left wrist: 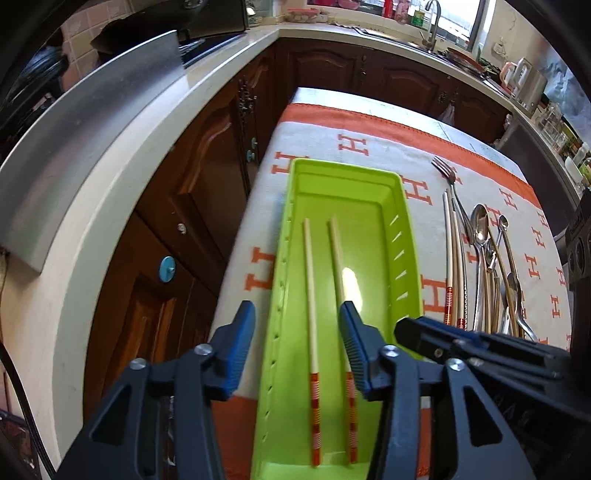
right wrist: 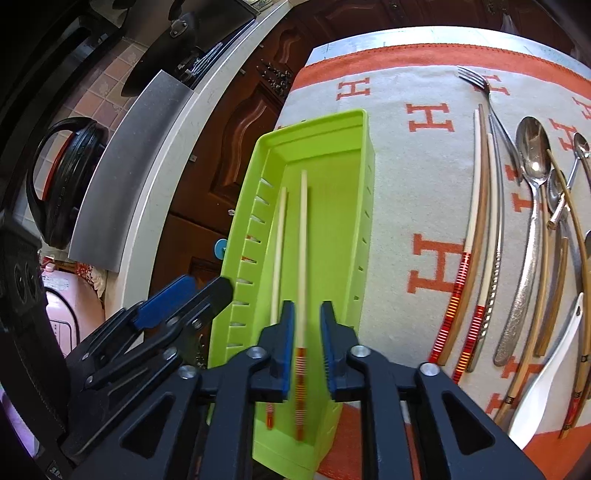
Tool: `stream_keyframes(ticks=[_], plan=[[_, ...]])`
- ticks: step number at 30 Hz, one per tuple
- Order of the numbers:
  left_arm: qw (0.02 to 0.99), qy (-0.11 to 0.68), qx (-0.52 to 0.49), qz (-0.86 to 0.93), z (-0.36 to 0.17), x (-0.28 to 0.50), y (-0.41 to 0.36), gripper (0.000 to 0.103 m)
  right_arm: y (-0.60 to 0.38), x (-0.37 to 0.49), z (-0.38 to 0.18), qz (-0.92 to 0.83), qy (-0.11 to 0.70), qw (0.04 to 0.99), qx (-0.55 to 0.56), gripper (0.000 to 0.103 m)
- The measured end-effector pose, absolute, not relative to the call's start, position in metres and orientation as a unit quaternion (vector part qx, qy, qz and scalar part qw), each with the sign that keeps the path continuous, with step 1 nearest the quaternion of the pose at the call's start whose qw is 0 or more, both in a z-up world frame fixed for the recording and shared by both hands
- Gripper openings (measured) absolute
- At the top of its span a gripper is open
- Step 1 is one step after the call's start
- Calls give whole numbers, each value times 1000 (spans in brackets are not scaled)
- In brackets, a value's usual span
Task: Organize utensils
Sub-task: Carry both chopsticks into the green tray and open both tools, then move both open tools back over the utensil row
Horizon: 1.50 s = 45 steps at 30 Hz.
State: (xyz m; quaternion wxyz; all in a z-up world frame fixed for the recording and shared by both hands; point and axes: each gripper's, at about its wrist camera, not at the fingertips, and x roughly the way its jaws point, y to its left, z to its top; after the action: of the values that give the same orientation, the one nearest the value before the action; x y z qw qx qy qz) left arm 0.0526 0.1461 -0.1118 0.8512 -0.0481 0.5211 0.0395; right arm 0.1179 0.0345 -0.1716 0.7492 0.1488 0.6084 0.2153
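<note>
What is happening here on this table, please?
A person with a handheld gripper in each hand is sorting utensils. Two pale chopsticks with red-striped ends lie in the lime-green plastic tray. The left gripper and right gripper are both open above the tray, gripping nothing. More chopsticks, a metal fork, steel spoons and a white ceramic spoon wait on the orange-and-grey cloth.

Under your left tongs [left wrist: 297,308] lies an orange-lettered cloth [left wrist: 369,147]; to their left you see dark wooden cabinet doors [left wrist: 207,177] beneath a pale countertop [left wrist: 110,206]. Far ahead stands a tap [left wrist: 434,22]; a kettle [left wrist: 526,83] sits right of it.
</note>
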Motion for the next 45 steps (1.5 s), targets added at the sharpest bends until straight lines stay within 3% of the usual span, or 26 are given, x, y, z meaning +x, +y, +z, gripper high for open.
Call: stream_keyframes(ticks=[7, 23, 27, 33, 37, 41, 45], plan=[[858, 508, -58, 50, -100, 41, 156, 61, 30, 107, -155, 222, 584, 770, 132, 31], [859, 506, -65, 46, -95, 37, 156, 63, 20, 83, -125, 230, 553, 793, 112, 32], [862, 501, -58, 50, -92, 34, 151, 76, 13, 81, -121, 228, 548, 796, 115, 35], [870, 488, -52, 43, -85, 29, 139, 86, -7, 80, -112, 215, 530, 811, 123, 39], [872, 486, -47, 33, -81, 26, 128, 87, -27, 80, -102, 197, 512, 827, 123, 55], [875, 481, -43, 20, -76, 23, 114, 88, -47, 78, -91, 182, 496, 842, 112, 61], [878, 475, -48, 12, -71, 23, 99, 96, -69, 76, -81, 166, 484, 853, 105, 72]])
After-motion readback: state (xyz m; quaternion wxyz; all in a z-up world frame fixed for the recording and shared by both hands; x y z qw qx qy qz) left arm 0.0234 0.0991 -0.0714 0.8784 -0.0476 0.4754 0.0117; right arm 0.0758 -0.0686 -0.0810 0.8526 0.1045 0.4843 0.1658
